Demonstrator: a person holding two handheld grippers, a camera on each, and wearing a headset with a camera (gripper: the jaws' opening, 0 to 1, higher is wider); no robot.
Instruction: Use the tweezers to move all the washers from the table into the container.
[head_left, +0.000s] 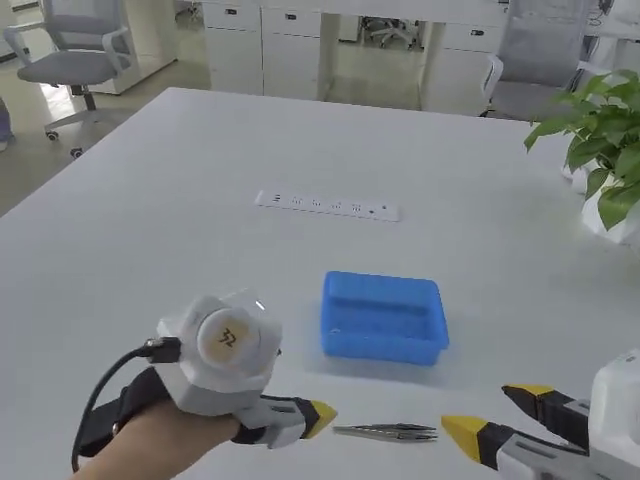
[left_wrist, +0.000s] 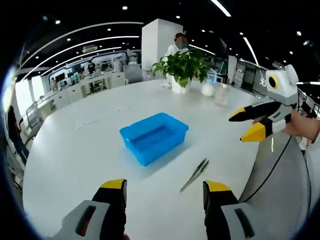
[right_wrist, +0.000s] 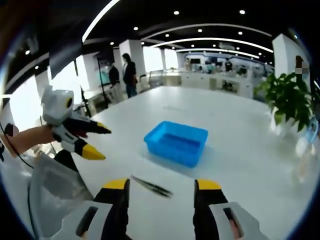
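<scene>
Thin metal tweezers (head_left: 385, 431) lie flat on the white table (head_left: 180, 230), between my two grippers and just in front of the blue plastic container (head_left: 383, 318). My left gripper (head_left: 312, 418) sits left of the tweezers, open, holding nothing. To their right is my right gripper (head_left: 495, 412), also open and holding nothing. In the left gripper view the tweezers (left_wrist: 195, 175) lie just ahead of the open jaws (left_wrist: 165, 186), with the container (left_wrist: 153, 137) beyond. In the right gripper view the tweezers (right_wrist: 151, 186) lie between the jaw tips (right_wrist: 161, 185), short of the container (right_wrist: 176, 141).
A white power strip (head_left: 327, 205) lies across the table behind the container. A potted plant (head_left: 600, 140) stands at the table's right edge. Office chairs (head_left: 80, 50) and cabinets stand beyond the far edge. People stand in the background (right_wrist: 129, 72).
</scene>
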